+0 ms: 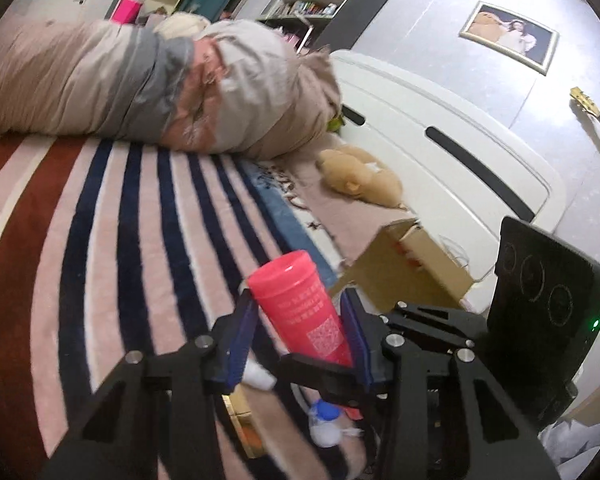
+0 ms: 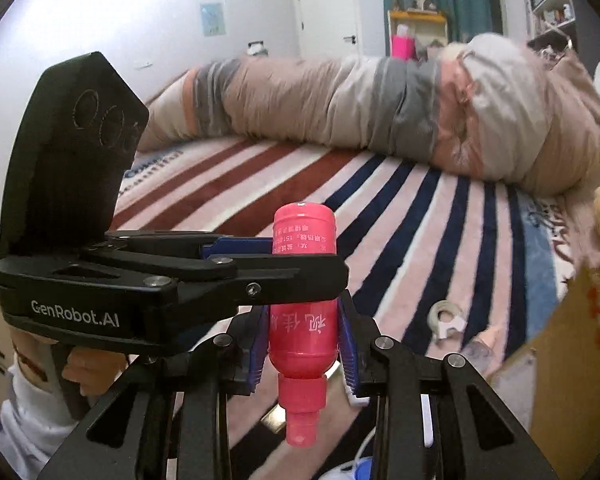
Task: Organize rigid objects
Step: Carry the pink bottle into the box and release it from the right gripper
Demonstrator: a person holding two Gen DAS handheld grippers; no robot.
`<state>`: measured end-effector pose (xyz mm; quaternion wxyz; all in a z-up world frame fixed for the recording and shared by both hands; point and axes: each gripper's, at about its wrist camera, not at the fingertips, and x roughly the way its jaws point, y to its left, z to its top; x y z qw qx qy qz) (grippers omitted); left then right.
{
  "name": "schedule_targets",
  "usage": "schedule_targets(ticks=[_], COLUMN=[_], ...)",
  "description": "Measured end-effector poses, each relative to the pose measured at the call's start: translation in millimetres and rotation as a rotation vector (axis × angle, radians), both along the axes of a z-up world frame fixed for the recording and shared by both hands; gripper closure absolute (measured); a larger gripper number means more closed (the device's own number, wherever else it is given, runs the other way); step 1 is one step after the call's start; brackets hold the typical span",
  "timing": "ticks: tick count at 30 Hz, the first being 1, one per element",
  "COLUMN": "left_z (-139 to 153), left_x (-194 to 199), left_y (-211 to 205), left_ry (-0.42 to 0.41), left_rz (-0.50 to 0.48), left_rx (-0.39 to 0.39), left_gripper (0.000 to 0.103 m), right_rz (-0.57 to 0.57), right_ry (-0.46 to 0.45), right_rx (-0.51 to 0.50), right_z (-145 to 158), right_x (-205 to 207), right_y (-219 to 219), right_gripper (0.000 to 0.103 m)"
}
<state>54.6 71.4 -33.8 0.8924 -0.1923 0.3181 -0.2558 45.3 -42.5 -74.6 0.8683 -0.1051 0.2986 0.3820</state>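
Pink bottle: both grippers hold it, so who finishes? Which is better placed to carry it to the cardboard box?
Probably right: the right gripper grips the pink bottle with the cardboard box close on its side; the left gripper reaches in from the opposite side.

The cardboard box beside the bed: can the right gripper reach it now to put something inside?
Probably not yet. The right gripper and the left gripper both flank the pink bottle; the cardboard box lies close, with nothing between.

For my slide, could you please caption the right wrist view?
Both tools grip an inverted pink bottle above a striped blanket.
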Motion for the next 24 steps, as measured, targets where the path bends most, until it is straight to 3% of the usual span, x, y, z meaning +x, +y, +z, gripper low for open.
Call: schedule_targets(ticks=[4,12,18,24], left_z=[33.1,92.8,105.9,94.9], left_x=[-15.7,-28.8,-10.9,19.0], left_y=[-24.6,-104.4,-171.2,-229.8], left_ry=[-0.058,-0.168,-0.168,-0.113], left_rz=[0.003,-0.040,-0.120,-0.185], left_rx=[0.040,0.151,0.210,0.255], left_gripper=[0.066,0.067,0.067,0.067], right_rz=[0.013,-0.047,-0.139,-0.217], right_ry=[-0.027,-0.173,-0.214,-0.180], right_rx=[0.073,0.169,0.217,0.239], right_z=[20.6,64.0,74.8,65.7], right_x=[-15.4,-44.3,-44.9,-27.4], right_y=[-22.9,-96.2,-163.8,-225.0], right_gripper=[0.076,0.076,0.076,0.076])
